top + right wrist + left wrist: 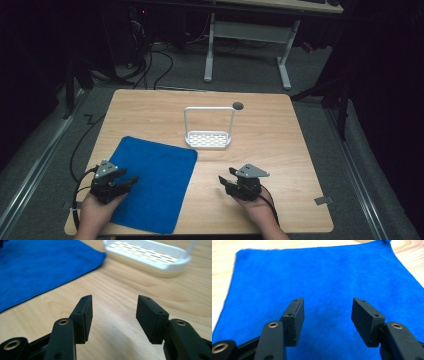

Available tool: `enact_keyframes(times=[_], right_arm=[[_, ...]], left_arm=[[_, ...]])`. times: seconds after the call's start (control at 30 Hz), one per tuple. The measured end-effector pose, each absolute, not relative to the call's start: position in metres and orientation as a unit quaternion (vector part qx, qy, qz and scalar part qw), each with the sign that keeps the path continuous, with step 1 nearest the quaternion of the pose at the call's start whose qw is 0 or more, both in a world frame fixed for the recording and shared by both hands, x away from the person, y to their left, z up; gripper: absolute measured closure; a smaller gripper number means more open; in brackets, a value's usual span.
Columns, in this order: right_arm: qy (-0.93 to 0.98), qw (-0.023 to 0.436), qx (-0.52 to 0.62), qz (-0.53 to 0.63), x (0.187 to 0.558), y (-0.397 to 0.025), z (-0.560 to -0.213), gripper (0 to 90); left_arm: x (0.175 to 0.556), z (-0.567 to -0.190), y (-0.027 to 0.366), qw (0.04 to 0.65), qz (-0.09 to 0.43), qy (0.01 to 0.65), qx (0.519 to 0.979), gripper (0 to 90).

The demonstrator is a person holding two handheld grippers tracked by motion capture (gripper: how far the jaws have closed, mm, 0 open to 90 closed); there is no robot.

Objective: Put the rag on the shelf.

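No brand, label or writing can be read on anything here — the blue cloth [152, 182] is plain, and so is the white slotted basket [208, 139] with its tall hoop handle.

The cloth lies flat on the near left part of the wooden table [280, 150], one corner reaching toward the basket, which stands just beyond it near the table's middle. The left gripper [131, 181] sits over the cloth's near left edge, pointing across it; in the left gripper view its jaws stand spread with bare blue fabric [322, 277] under and between them, nothing pinched. Whether the jaws touch the cloth cannot be told.

The right gripper [223, 180] rests over bare wood to the right of the cloth, apart from it. In the right gripper view its jaws are likewise spread and empty — the cloth's edge [37, 267] lies ahead to the left, the basket [150, 257] ahead to the right. A small dark round spot [238, 105] sits on the table behind the basket.
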State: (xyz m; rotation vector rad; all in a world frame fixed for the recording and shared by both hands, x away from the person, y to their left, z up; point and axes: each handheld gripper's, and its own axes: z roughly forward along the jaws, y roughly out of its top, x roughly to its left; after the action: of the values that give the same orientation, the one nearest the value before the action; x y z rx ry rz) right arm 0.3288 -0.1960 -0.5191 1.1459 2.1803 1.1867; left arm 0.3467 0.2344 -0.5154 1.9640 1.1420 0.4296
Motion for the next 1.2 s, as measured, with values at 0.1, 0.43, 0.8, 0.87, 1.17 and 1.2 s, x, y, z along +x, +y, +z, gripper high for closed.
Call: enact_keyframes(times=[0.1, 0.43, 0.8, 0.87, 1.17, 1.2], right_arm=[[0.786, 0.210, 0.405, 0.418, 0.327, -0.197, -0.521, 47.9], [0.789, 0.219, 0.393, 0.418, 0.328, -0.191, -0.519, 44.3], [0.789, 0.219, 0.392, 0.419, 0.327, -0.192, -0.518, 43.9], [0.789, 0.219, 0.392, 0.419, 0.327, -0.192, -0.519, 44.1], [0.791, 0.214, 0.393, 0.417, 0.327, -0.191, -0.520, 45.6], [0.791, 0.214, 0.392, 0.417, 0.326, -0.191, -0.520, 45.8]], left_arm=[[0.348, -0.516, 0.229, 0.406, 0.171, 0.446, 0.780, 44.8], [0.343, -0.517, 0.231, 0.410, 0.168, 0.447, 0.777, 44.7], [0.338, -0.514, 0.212, 0.410, 0.129, 0.418, 0.800, 65.4], [0.337, -0.517, 0.203, 0.397, 0.112, 0.409, 0.814, 74.8], [0.332, -0.525, 0.176, 0.362, 0.101, 0.370, 0.850, 90.0], [0.331, -0.525, 0.174, 0.363, 0.100, 0.367, 0.850, 90.0]])
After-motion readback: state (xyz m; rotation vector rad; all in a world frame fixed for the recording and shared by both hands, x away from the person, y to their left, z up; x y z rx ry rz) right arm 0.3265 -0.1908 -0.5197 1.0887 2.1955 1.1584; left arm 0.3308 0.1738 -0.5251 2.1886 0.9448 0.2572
